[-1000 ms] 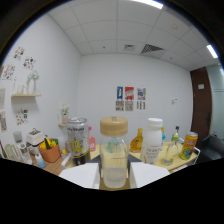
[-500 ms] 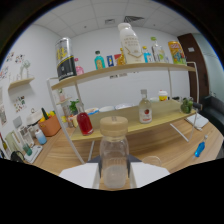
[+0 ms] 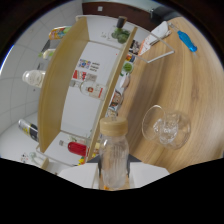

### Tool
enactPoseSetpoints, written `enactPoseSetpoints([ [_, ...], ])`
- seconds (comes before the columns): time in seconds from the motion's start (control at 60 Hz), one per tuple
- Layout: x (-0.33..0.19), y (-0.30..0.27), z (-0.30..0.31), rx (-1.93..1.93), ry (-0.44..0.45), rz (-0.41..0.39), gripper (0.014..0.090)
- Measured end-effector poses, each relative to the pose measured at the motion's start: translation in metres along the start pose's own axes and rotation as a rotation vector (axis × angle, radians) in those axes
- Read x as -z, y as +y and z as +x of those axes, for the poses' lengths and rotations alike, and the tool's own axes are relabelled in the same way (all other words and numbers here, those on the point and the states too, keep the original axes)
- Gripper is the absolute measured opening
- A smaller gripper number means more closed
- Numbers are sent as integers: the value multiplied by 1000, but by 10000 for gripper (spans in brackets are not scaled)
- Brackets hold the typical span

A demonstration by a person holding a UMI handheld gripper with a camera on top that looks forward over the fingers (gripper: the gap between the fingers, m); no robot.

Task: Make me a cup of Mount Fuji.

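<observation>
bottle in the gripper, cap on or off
On: the bottle, held between the gripper fingers, has its tan cap seated on top.

Clear plastic bottle with tan screw cap: capped, clamped between gripper fingers, view rolled sideways. Clear stemmed glass: on wooden tabletop, just beside bottle.

Office-like room turned drinks corner — wooden shelf unit of bottles, wooden table, white walls.
</observation>
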Motion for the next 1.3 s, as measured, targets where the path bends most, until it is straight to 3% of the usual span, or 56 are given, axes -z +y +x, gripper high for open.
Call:
enactPoseSetpoints([
  [0.467, -11, -18, -19, -730, -211, 38, 397],
  [0.767, -8, -14, -31, -746, -223, 8, 399],
  [0.95, -3, -12, -56, -319, -165, 11, 403],
  [1.117, 5, -15, -84, 342, -84, 88, 401],
  [1.2, 1, -10, -78, 627, -22, 102, 402],
  [1.3, -12, 4, -46, 876, 72, 58, 403],
])
